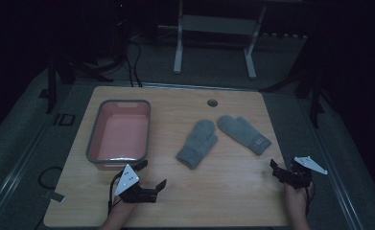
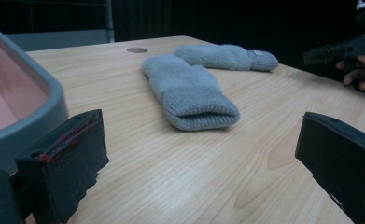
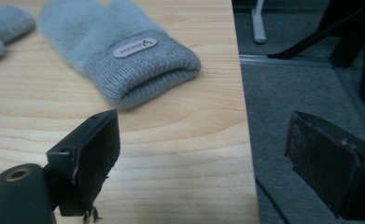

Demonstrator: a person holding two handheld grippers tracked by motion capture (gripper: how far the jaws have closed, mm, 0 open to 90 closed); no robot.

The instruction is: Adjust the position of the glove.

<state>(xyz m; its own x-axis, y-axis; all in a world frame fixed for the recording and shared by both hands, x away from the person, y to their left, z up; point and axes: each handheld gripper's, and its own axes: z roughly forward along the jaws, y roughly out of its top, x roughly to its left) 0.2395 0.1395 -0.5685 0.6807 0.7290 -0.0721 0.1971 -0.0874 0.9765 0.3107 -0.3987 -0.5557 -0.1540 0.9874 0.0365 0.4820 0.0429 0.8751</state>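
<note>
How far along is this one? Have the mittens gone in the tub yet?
Nothing looks done: both grey mittens lie on the table, and the pink tub appears empty. Nothing in hand: left claw and right claw are open. If binning them is the job, all of it remains.

You've got a light wood table (image 1: 223,201) with a round grommet hole (image 1: 212,102) near its far edge. On its left sits a grey tub (image 1: 93,139) with a pink inside (long side running away from you). Mid-table lie two grey mittens: left mitten (image 1: 197,143) and right mitten (image 1: 243,133), fingertip ends nearly touching, cuffs splayed toward you.
</note>
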